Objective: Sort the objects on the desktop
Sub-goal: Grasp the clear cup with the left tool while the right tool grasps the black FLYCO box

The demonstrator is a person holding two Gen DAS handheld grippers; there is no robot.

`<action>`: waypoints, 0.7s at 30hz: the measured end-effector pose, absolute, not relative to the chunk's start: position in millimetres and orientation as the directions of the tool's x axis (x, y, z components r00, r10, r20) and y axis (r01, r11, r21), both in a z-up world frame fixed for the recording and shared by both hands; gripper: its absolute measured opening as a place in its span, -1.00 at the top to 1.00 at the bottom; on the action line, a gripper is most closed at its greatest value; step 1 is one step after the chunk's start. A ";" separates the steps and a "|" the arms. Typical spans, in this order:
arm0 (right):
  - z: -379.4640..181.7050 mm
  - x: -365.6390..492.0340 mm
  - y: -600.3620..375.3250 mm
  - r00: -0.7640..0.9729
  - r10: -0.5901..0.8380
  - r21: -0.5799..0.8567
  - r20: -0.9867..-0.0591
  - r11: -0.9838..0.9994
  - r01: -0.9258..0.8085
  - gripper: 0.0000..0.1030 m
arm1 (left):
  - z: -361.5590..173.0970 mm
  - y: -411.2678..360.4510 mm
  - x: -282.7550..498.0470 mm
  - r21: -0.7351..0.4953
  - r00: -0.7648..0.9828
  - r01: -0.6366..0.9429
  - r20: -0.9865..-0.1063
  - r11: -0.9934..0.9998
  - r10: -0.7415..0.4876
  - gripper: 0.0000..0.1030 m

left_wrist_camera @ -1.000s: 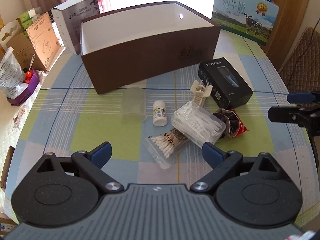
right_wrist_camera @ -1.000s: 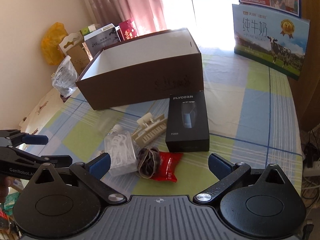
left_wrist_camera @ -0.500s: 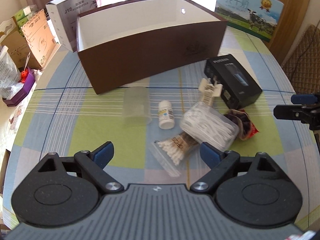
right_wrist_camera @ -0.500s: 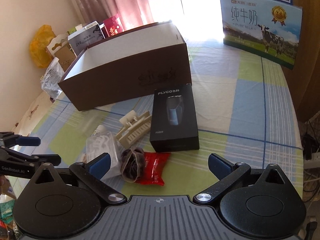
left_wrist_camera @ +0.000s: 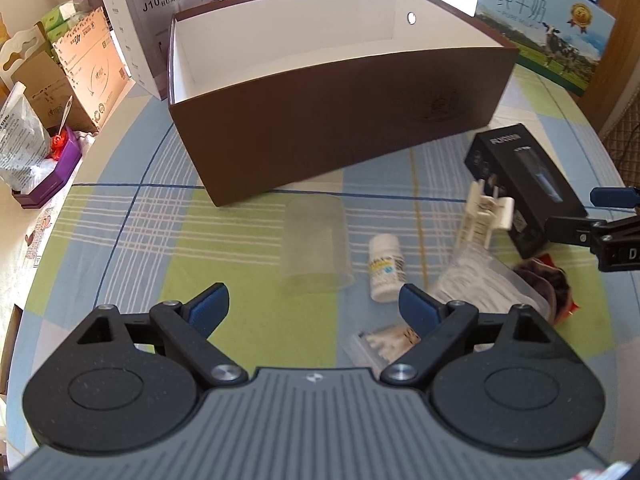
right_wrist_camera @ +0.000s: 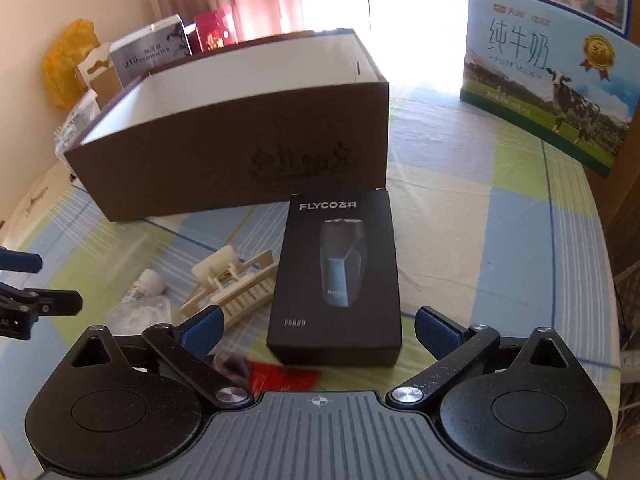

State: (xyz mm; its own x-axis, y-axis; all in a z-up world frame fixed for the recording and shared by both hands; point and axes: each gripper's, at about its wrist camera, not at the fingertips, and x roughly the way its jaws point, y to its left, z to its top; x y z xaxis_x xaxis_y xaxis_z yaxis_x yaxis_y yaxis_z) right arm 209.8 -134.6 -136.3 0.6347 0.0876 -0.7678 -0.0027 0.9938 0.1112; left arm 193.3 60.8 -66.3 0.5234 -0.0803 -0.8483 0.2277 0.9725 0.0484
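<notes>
One black carton (right_wrist_camera: pixel 336 276), lettered "FLYCO" with a shaver picture and "FS889", lies flat on the checked tablecloth (right_wrist_camera: pixel 480 216) just before the empty brown box (right_wrist_camera: pixel 240 168), between the right gripper's (right_wrist_camera: pixel 316 326) wide-spread jaws. Left gripper (left_wrist_camera: pixel 314 306), equally wide and empty, faces a frosted cup (left_wrist_camera: pixel 316 250) lying on its side and a white pill bottle (left_wrist_camera: pixel 385 266). Behind: "J10 HUMIDIFIER" carton (left_wrist_camera: pixel 160 20), "PURE MILK" carton (right_wrist_camera: pixel 548 92).

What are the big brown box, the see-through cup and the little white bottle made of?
The brown box looks like matte cardboard: thin, straight folded walls, white inside. The cup, lying on its side, seems frosted, translucent plastic, since the tablecloth shows dimly through it. The white bottle is probably smooth opaque plastic with a printed paper label, though the blur leaves that open.
</notes>
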 end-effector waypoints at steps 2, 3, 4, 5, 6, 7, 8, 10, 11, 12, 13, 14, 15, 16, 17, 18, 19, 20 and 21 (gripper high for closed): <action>-142.3 217.9 -134.6 0.629 0.081 0.104 -0.773 0.995 -0.001 -0.81 | -70.5 61.3 201.1 0.056 0.520 0.225 -0.851 0.973 -0.071 -0.74; -145.4 221.8 -135.0 0.623 0.077 0.102 -0.779 0.995 0.004 -0.75 | -72.7 62.0 204.9 0.060 0.518 0.221 -0.853 0.973 -0.065 -0.74; -148.4 225.7 -135.6 0.618 0.074 0.100 -0.782 0.995 0.007 -0.72 | -74.6 62.9 208.5 0.061 0.517 0.217 -0.854 0.974 -0.062 -0.74; -150.9 228.7 -136.7 0.617 0.070 0.097 -0.784 0.995 0.010 -0.70 | -76.7 63.9 212.0 0.060 0.514 0.212 -0.856 0.975 -0.059 -0.74; -153.1 231.6 -137.9 0.614 0.067 0.094 -0.787 0.995 0.013 -0.66 | -78.7 64.7 215.4 0.059 0.511 0.208 -0.858 0.976 -0.057 -0.74; -154.6 234.8 -139.1 0.610 0.066 0.095 -0.789 0.995 0.014 -0.63 | -80.2 65.6 218.5 0.060 0.508 0.206 -0.860 0.977 -0.055 -0.73; -156.4 237.0 -141.0 0.609 0.067 0.098 -0.791 0.995 0.017 -0.61 | -81.9 65.9 221.7 0.060 0.507 0.205 -0.860 0.977 -0.053 -0.73; -158.8 241.3 -144.3 0.602 0.067 0.100 -0.796 0.995 0.021 -0.54 | -86.0 65.7 228.3 0.062 0.501 0.206 -0.864 0.977 -0.051 -0.72; -159.7 242.8 -145.7 0.601 0.070 0.102 -0.796 0.995 0.020 -0.54 | -88.1 65.3 231.3 0.061 0.497 0.208 -0.866 0.976 -0.052 -0.72; -160.1 243.1 -147.0 0.604 0.067 0.099 -0.794 0.995 0.020 -0.53 | -90.3 64.3 234.5 0.060 0.492 0.210 -0.869 0.976 -0.053 -0.67; -159.9 243.6 -147.9 0.606 0.058 0.090 -0.793 0.996 0.022 -0.52 | -92.6 63.6 237.5 0.059 0.487 0.212 -0.872 0.976 -0.053 -0.65; -159.8 243.7 -149.6 0.607 0.051 0.085 -0.793 0.996 0.028 -0.52 | -94.8 62.7 240.4 0.059 0.483 0.213 -0.874 0.975 -0.052 -0.65; -159.7 244.0 -152.7 0.609 0.046 0.087 -0.792 0.995 0.038 -0.52 | -96.8 61.7 243.0 0.059 0.479 0.215 -0.876 0.975 -0.052 -0.63; -159.8 244.2 -156.5 0.609 0.044 0.092 -0.792 0.995 0.049 -0.52 | -99.0 60.4 245.9 0.060 0.475 0.217 -0.879 0.974 -0.051 -0.61; -159.5 244.2 -160.1 0.609 0.040 0.094 -0.792 0.994 0.057 -0.52 | -101.1 59.3 248.7 0.061 0.469 0.220 -0.882 0.974 -0.050 -0.60; -159.0 243.9 -163.9 0.608 0.033 0.092 -0.793 0.994 0.066 -0.52 | -103.2 58.1 251.3 0.062 0.465 0.222 -0.884 0.973 -0.050 -0.58; -159.0 244.0 -167.5 0.606 0.029 0.092 -0.795 0.993 0.073 -0.52 | -105.0 57.2 253.6 0.062 0.461 0.225 -0.886 0.972 -0.051 -0.58; -158.7 243.6 -171.2 0.604 0.028 0.093 -0.797 0.993 0.077 -0.52 | -106.8 56.2 256.0 0.061 0.458 0.229 -0.888 0.972 -0.053 -0.58; -158.5 243.0 -174.7 0.602 0.029 0.095 -0.798 0.992 0.079 -0.52 | -108.4 55.3 258.0 0.060 0.456 0.232 -0.889 0.971 -0.054 -0.57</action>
State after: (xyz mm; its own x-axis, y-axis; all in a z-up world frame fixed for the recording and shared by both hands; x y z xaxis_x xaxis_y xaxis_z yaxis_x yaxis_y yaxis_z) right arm 243.0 -174.8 -158.5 0.6017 0.0289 -0.7982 0.0790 0.9923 0.0955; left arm 258.0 55.3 -108.4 0.4555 -0.0543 -0.8886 0.2324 0.9708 0.0598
